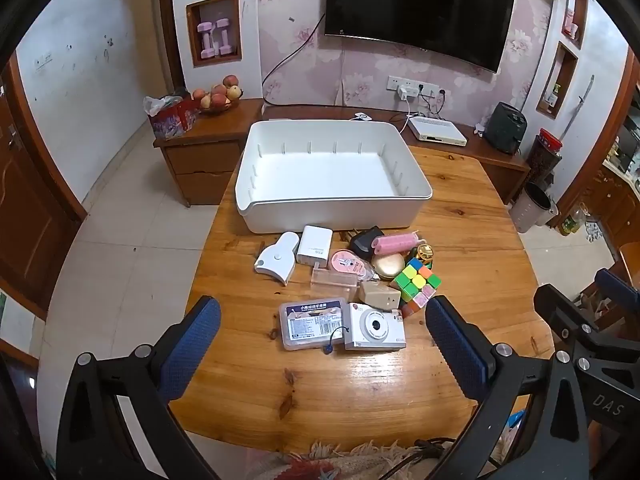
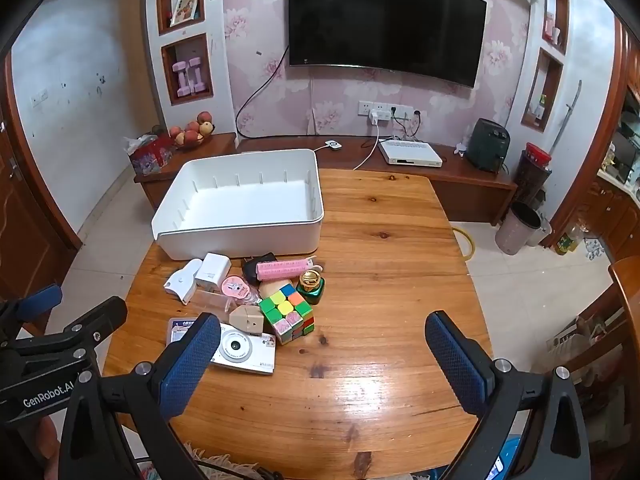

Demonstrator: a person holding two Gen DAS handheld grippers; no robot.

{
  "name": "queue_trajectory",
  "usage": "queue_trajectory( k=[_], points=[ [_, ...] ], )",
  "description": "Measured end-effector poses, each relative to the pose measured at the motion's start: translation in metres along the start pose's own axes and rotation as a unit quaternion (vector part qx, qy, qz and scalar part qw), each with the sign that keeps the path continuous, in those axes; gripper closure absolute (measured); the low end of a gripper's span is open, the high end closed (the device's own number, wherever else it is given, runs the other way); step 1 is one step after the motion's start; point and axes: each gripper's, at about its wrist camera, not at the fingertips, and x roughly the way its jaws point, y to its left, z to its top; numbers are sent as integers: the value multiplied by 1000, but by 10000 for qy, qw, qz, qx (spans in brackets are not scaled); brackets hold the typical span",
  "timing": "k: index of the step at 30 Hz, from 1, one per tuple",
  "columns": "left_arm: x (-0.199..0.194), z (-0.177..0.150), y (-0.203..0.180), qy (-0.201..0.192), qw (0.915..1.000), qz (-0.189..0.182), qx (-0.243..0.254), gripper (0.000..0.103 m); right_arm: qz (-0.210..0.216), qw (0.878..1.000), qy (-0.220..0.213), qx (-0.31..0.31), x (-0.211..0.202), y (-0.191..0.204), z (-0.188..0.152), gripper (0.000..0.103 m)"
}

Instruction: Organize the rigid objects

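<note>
Left wrist view is showing the left gripper [image 1: 322,330] hanging wide apart above the white camera [image 1: 374,326], gripping nothing. Right gripper [image 2: 320,346] is likewise gaping, while the white bin [image 1: 332,176] is sitting vacant behind the clutter, probably awaiting it.

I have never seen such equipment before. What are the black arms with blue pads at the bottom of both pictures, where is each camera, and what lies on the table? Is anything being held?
There is no robot here: a person holds a two-finger gripper in each hand. Each gripper carries a wide-angle camera that looks forward along its own fingers, so one picture comes from the left gripper and one from the right gripper. The blue pads are the fingertips.

Both grippers are open and hold nothing; they hover above a wooden table.

On the table stands a white bin, with nothing in it. In front of it lies a pile of small things, among them a white camera, a colourful puzzle cube, a white charger, a pink roll and a clear plastic case.
</note>
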Motion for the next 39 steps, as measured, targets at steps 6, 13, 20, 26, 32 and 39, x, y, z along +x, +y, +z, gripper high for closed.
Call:
queue_trajectory(
  k=[6, 13, 20, 26, 32, 39],
  points=[
    [-1, 1, 0, 21, 10000, -12, -10, 1, 10, 10000, -9, 0, 0, 1, 2, 1],
    [0, -1, 2, 20, 10000, -22, -22, 1, 22, 10000, -28, 10, -1, 0, 2, 1],
    [0, -1, 2, 20, 10000, -25, -24, 1, 33, 10000, -34, 1, -2, 0, 3, 1],
    [1, -2, 3, 16, 10000, -29, -25, 1, 23, 10000, -60, -7, -3, 0, 4, 1],
    [1, -2, 3, 17, 10000, -31, -36, 1, 24, 10000, -70, -7, -4, 1, 4, 1],
    [0, -1, 2, 10, 10000, -14, -41, 1, 27, 10000, -76, -10, -3, 1, 3, 1]
  ],
)
